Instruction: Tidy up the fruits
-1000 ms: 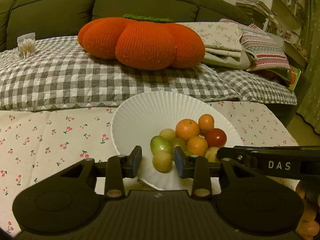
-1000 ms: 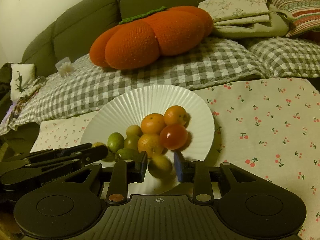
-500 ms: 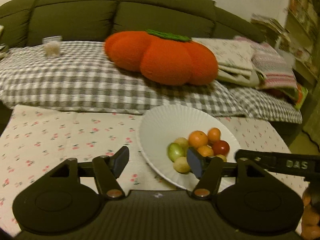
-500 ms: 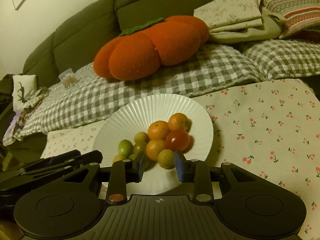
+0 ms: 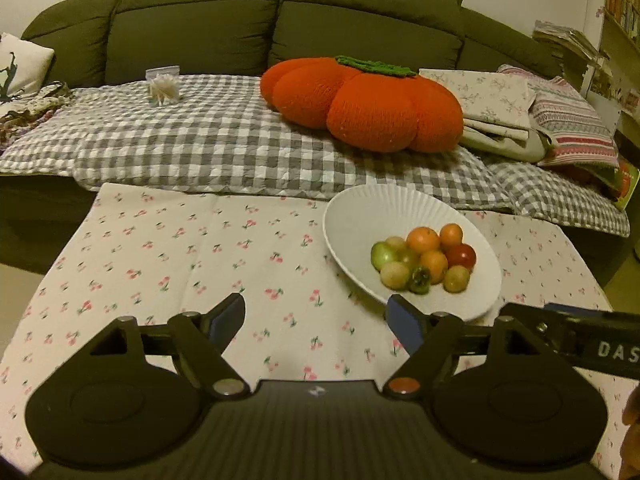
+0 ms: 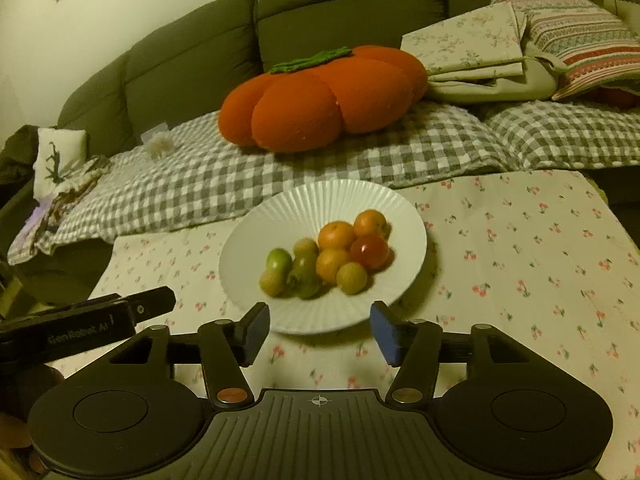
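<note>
- Both of my grippers have pulled back from the plate and spread wide, empty.
- Left wrist view: left gripper [image 5: 316, 320] released over bare cherry-print tabletop [image 5: 180, 256]; white plate [image 5: 348, 220] of fruits [image 5: 424, 260] sits ahead right, near the sofa-side edge.
- Right wrist view: right gripper [image 6: 320, 330] released, just short of the plate [image 6: 280, 220] rim; fruits [image 6: 328, 260] clustered inside; open cloth to the right.

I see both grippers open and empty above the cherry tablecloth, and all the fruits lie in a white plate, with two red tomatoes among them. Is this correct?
Not quite: the white plate holds only one red tomato, as the right wrist view shows; the other fruits are orange or yellow-green. The rest stands: the left gripper and right gripper are open and empty over the cherry tablecloth.
</note>
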